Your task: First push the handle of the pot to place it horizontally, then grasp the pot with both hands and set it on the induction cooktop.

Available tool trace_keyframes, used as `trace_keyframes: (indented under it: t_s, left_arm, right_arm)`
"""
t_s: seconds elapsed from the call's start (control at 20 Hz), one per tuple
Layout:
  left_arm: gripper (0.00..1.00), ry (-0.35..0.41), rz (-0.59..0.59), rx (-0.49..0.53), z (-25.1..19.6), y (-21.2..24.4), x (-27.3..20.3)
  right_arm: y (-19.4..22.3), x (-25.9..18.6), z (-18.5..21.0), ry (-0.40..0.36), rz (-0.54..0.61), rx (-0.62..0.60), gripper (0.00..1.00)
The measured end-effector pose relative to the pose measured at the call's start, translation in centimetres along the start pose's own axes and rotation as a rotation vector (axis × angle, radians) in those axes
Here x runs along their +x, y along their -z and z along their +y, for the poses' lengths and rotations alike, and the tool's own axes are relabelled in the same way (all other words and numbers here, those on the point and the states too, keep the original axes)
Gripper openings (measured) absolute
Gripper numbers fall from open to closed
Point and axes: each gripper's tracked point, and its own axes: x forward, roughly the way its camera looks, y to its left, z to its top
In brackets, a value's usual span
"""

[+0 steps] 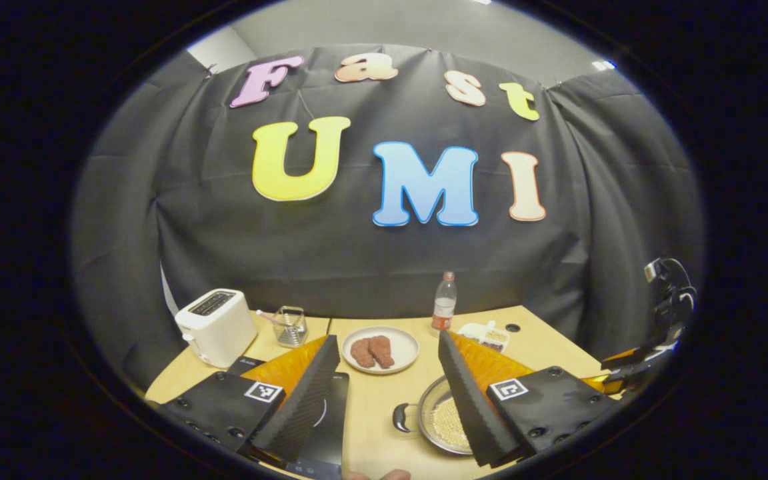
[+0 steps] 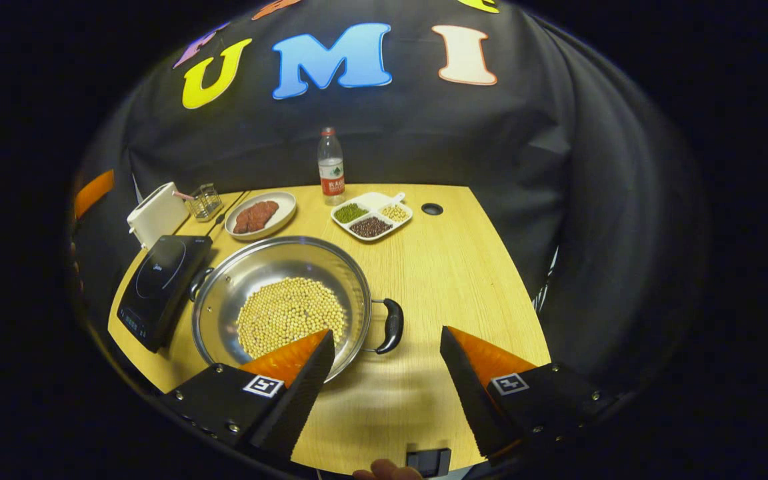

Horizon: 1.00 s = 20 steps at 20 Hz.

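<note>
While I hold a gripper in each hand over the pale wooden table [image 2: 464, 267], both are spread wide and hold nothing: my right gripper [image 2: 384, 373] hovers near the table's front edge, my left gripper [image 1: 387, 393] over the table between cooktop and pot. Largest on the table is the wide, shallow stainless-steel pot [image 2: 282, 303], standing just right of the flat black induction cooktop [image 2: 165, 283]. A layer of pale yellow beans [image 2: 291, 313] covers its bottom. One black loop handle [image 2: 392, 325] points right; the other, facing the cooktop, is partly hidden by the rim. The handles look close to level already, so I judge the grasp is next: one gripper per handle, closing evenly, then lifting level so the beans stay put. Farther back, a round white plate [image 2: 261, 215] carries two reddish-brown pieces of food, and a white divided dish [image 2: 372, 217] holds green, dark and yellowish grains in separate compartments.
</note>
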Motion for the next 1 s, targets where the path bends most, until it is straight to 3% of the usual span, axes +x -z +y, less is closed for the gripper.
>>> trace_keyframes:
  t_s: [0.4,0.55,0.6,1.0]
  left_arm:
    - [0.99,0.080,0.159,0.018,-3.5,7.6,3.5]
    - [0.95,0.098,0.245,0.026,-4.5,11.8,5.3]
    - [0.99,0.100,0.273,0.022,-4.5,13.3,5.8]
    - [0.98,0.079,0.432,0.038,-3.7,21.8,9.9]
  right_arm:
    - [-0.8,2.2,0.3,0.001,-0.037,0.075,0.97]
    - [-0.3,4.0,-0.2,0.012,-0.023,0.061,0.97]
    - [0.0,4.7,-0.3,0.012,-0.018,0.055,0.98]
    - [2.0,9.0,0.0,0.003,0.045,0.040,0.97]
